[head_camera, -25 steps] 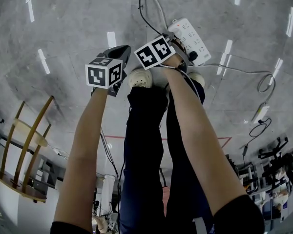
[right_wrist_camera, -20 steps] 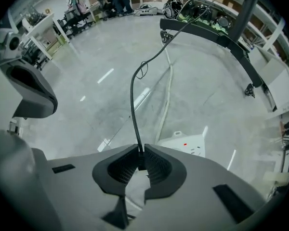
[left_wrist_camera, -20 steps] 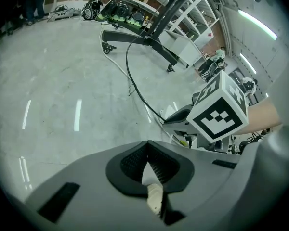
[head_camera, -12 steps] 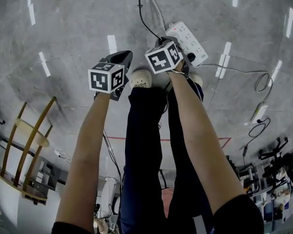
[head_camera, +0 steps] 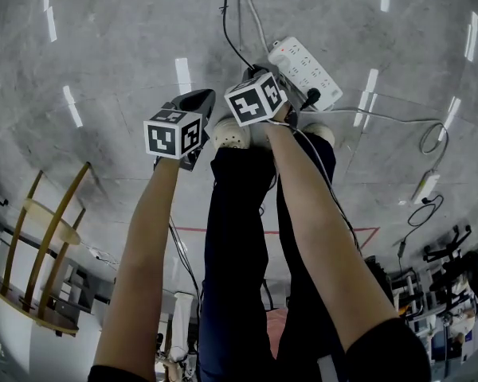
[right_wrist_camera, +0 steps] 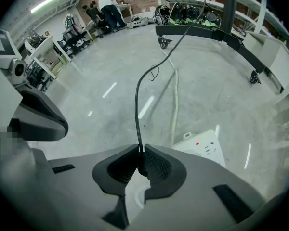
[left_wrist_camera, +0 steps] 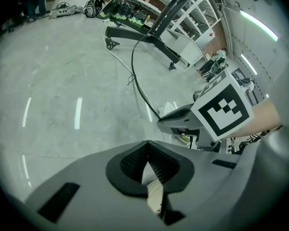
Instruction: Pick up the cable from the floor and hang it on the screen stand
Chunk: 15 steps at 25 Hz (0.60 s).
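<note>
Right gripper (right_wrist_camera: 140, 154) has edged up & rolled since a sec ago, its marker cube (head_camera: 255, 98) now sitting closer to the white power strip (head_camera: 307, 64); left gripper (left_wrist_camera: 147, 162) hasn't budged. Both point steeply down at the concrete floor (right_wrist_camera: 86, 81), forearms (head_camera: 151, 245) stretched past the person's legs (head_camera: 239, 237). Right jaws are clamped on the black cable (right_wrist_camera: 137, 105), which arcs away toward the screen stand's wheeled base (right_wrist_camera: 207, 32). Left jaws are pressed together, nothing btwn them.
</note>
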Motion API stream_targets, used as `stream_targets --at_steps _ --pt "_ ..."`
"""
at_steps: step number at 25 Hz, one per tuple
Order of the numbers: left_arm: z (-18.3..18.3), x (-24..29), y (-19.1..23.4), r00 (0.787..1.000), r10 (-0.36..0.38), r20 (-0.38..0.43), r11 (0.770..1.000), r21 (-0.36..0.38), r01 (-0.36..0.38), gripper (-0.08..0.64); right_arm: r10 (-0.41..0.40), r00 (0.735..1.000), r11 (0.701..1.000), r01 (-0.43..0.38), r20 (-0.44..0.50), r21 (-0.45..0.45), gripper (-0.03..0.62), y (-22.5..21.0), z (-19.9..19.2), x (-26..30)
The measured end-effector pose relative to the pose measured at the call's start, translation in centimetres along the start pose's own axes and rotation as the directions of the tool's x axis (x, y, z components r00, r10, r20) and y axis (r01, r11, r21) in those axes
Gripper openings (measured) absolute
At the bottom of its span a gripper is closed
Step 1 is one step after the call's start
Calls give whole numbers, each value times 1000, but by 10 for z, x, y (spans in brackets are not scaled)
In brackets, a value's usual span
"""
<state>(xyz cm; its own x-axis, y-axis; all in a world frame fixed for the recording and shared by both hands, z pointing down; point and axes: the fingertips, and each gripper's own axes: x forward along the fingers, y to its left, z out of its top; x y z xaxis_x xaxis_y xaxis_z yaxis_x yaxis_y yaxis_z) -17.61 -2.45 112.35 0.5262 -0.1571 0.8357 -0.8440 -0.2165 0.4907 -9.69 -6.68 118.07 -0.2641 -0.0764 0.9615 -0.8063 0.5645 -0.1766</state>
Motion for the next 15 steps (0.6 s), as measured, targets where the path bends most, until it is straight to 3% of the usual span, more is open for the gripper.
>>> stream_targets --at_steps 8,15 --pt "1 -14 5 999 37 7 999 -36 -37 6 43 999 999 -44 24 22 56 42 12 -12" --pt "22 -50 -42 999 36 40 997 -72 -33 6 39 999 999 -39 1 22 56 32 1 -79"
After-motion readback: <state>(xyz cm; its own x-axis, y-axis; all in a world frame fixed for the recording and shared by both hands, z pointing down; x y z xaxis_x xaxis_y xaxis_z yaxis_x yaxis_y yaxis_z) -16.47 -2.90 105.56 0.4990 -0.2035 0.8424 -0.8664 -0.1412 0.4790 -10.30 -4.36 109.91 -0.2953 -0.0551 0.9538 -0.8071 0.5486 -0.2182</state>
